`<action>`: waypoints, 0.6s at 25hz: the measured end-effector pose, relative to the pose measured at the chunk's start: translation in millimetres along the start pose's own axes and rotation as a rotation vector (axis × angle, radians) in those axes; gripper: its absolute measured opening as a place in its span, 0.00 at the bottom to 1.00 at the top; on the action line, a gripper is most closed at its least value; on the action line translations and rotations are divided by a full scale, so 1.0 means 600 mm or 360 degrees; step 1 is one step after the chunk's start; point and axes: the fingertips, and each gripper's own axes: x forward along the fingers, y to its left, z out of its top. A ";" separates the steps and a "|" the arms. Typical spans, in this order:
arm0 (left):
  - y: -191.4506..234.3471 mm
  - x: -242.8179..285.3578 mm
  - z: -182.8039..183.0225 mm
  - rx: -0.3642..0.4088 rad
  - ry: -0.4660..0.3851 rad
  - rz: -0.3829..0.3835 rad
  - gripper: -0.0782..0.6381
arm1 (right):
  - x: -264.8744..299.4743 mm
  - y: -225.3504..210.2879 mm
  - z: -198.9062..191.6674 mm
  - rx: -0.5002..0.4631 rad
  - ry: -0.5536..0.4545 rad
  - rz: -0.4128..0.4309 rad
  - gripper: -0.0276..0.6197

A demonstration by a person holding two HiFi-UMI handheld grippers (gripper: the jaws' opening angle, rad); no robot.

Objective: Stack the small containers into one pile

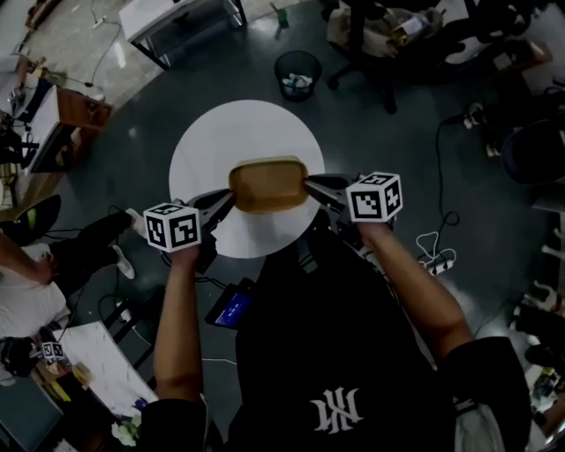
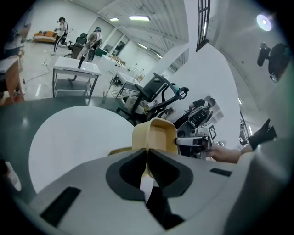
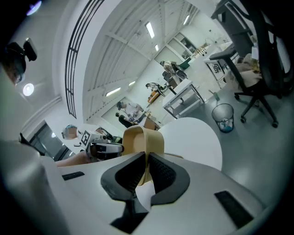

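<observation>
A tan, oblong small container (image 1: 268, 185) hangs over the near part of the round white table (image 1: 247, 132), held from both ends. My left gripper (image 1: 225, 199) is shut on its left rim and my right gripper (image 1: 314, 187) on its right rim. In the left gripper view the container (image 2: 156, 135) rises just past the closed left gripper (image 2: 147, 158), with the other gripper beyond it. A second tan edge (image 2: 115, 151) shows low beside it; I cannot tell if it is another container. In the right gripper view the right gripper (image 3: 147, 164) pinches the container's wall (image 3: 140, 137).
A black waste bin (image 1: 297, 74) stands on the floor beyond the table. Office chairs (image 1: 371, 35) are at the back right, a desk (image 1: 177, 18) at the back left. Cables and a power strip (image 1: 437, 260) lie to the right. A seated person (image 1: 35, 274) is at the left.
</observation>
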 end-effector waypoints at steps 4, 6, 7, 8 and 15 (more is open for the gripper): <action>0.035 0.009 -0.025 -0.0032 0.0123 -0.0045 0.14 | 0.028 -0.015 -0.029 0.0107 0.0007 -0.0059 0.12; 0.051 0.018 -0.037 -0.0072 0.0165 -0.0073 0.14 | 0.039 -0.025 -0.039 0.0140 0.0013 -0.0090 0.12; 0.059 0.023 -0.045 -0.0090 0.0183 -0.0081 0.14 | 0.044 -0.029 -0.044 0.0155 0.0019 -0.0105 0.12; 0.067 0.028 -0.053 -0.0101 0.0203 -0.0081 0.14 | 0.047 -0.034 -0.052 0.0173 0.0030 -0.0121 0.12; 0.091 0.055 -0.098 -0.0203 0.0329 -0.0125 0.14 | 0.062 -0.067 -0.096 0.0295 0.0117 -0.0206 0.12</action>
